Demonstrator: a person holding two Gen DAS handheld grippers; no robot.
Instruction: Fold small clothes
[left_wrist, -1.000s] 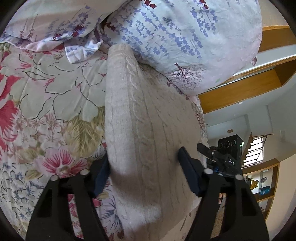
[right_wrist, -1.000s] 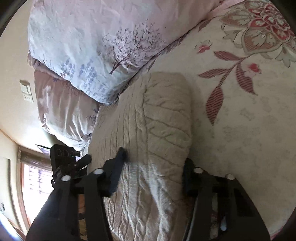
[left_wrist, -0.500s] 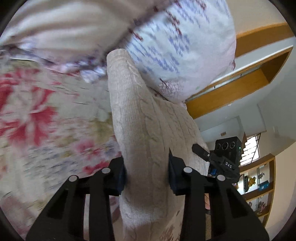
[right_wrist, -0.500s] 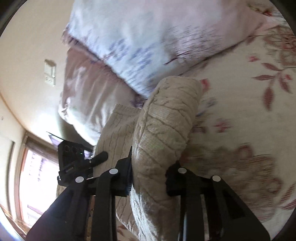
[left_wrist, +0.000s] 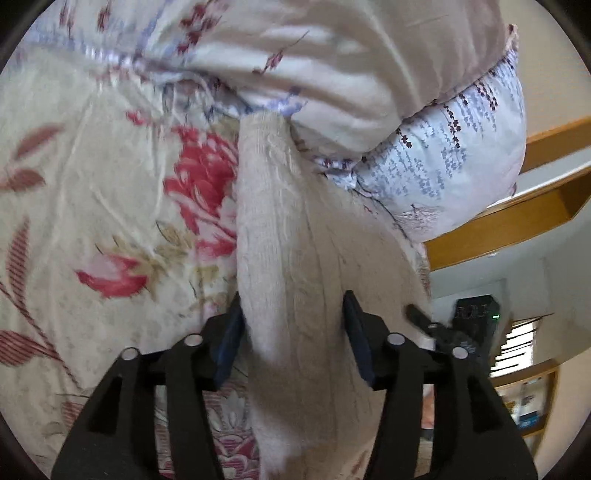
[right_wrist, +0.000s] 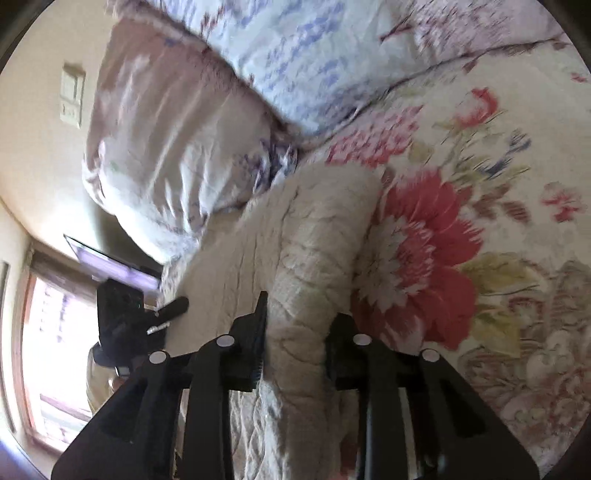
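A folded cream cable-knit sweater (left_wrist: 280, 236) lies on the floral bedspread (left_wrist: 92, 184), its far end against the pillows. My left gripper (left_wrist: 293, 325) straddles the sweater's near fold. Its jaws are opening, and the fold sits loosely between the blue pads (left_wrist: 229, 339). In the right wrist view the same sweater (right_wrist: 314, 236) runs away from me. My right gripper (right_wrist: 295, 332) pinches its thick folded edge, which bulges between the pads while the jaws begin opening. Each view shows the other gripper beyond the sweater: the right gripper (left_wrist: 465, 325) and the left gripper (right_wrist: 125, 317).
Two pale flower-print pillows (left_wrist: 351, 74) are stacked just beyond the sweater, also seen as the pillows (right_wrist: 192, 140). A wooden ledge (left_wrist: 517, 225) and shelves stand off the bed to the right. A wall switch (right_wrist: 72, 96) and a bright window (right_wrist: 51, 354) lie to the left.
Both grippers closed on the sweater's fold and carried it across the bedspread up to the pillows. The left jaws have since widened again; the right ones still squeeze the cloth.
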